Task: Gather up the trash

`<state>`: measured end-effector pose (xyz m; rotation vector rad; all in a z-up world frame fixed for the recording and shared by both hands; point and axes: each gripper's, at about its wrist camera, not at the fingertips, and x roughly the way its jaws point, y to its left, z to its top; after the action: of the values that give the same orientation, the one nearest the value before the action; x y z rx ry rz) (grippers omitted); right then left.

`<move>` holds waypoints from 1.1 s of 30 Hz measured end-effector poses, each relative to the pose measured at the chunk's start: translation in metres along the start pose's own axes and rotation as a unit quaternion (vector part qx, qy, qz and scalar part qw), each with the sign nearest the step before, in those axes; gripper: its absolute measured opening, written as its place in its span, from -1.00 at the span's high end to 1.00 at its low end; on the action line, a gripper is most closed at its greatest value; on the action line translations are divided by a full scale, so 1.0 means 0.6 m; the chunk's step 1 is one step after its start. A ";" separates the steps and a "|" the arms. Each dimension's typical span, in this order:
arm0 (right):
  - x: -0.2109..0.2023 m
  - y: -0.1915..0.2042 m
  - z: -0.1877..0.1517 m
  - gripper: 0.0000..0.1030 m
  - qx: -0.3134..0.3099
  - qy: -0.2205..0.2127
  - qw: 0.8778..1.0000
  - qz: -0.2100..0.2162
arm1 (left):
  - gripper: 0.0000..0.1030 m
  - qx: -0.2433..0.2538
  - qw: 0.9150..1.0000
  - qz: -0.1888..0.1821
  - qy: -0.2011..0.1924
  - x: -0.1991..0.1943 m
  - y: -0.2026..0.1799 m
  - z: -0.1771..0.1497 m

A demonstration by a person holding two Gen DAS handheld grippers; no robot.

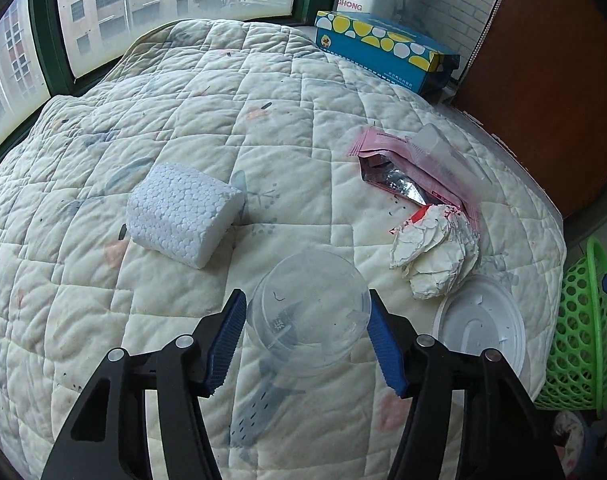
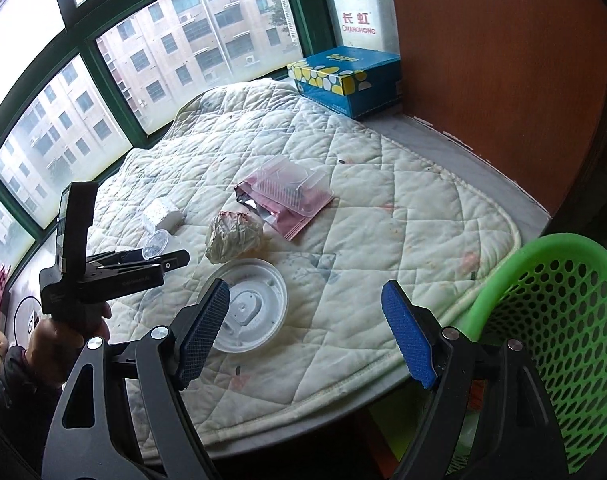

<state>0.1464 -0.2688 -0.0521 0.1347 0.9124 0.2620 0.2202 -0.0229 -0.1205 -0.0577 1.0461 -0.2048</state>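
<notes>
A clear plastic cup (image 1: 307, 312) lies on its side on the white quilt (image 1: 223, 100), and my left gripper (image 1: 306, 320) is shut on it, one blue pad against each side. In the right wrist view the cup (image 2: 155, 244) shows at the left gripper (image 2: 171, 254). My right gripper (image 2: 307, 320) is open and holds nothing, low over the quilt's near edge beside a white round lid (image 2: 255, 304). Other trash on the quilt: a foam block (image 1: 183, 216), a crumpled paper ball (image 1: 435, 256), a pink foil pouch (image 1: 387, 152) and a clear plastic tray (image 1: 443, 152) lying on it.
A green perforated basket (image 2: 543, 320) stands off the quilt's right edge. A blue tissue box (image 2: 343, 80) sits at the back by the window. A brown wooden panel (image 2: 503, 80) runs along the right. A hand (image 2: 51, 340) holds the left gripper.
</notes>
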 end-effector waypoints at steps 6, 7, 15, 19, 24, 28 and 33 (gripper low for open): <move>0.043 0.026 0.014 -0.51 -0.011 0.015 1.000 0.018 | -0.11 -0.004 1.000 -0.005 -0.015 -0.040 0.014 -0.002; 0.050 0.032 0.016 -0.51 -0.014 0.017 1.000 0.021 | -0.11 -0.004 1.000 -0.004 -0.019 -0.050 0.017 -0.002; 0.118 0.082 0.042 -0.51 -0.035 0.035 0.998 0.045 | -0.11 -0.008 0.999 0.000 -0.050 -0.117 0.043 -0.007; 0.157 0.091 0.057 -0.51 -0.026 0.048 0.997 0.054 | -0.11 -0.018 0.998 0.000 -0.060 -0.140 0.059 -0.011; 0.202 0.096 0.065 -0.46 -0.021 0.066 0.996 0.050 | -0.11 -0.025 0.998 0.006 -0.064 -0.153 0.073 -0.019; 0.227 0.095 0.066 -0.28 -0.015 0.081 0.995 0.051 | -0.11 -0.028 0.998 0.005 -0.063 -0.155 0.077 -0.022; 0.217 0.094 0.064 -0.06 -0.020 0.075 0.996 0.052 | -0.11 -0.029 0.998 0.004 -0.061 -0.154 0.076 -0.023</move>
<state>0.2435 -0.1785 -0.1156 0.1270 1.0504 0.3910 0.1699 0.0405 -0.0554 -0.1181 0.9298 -0.1622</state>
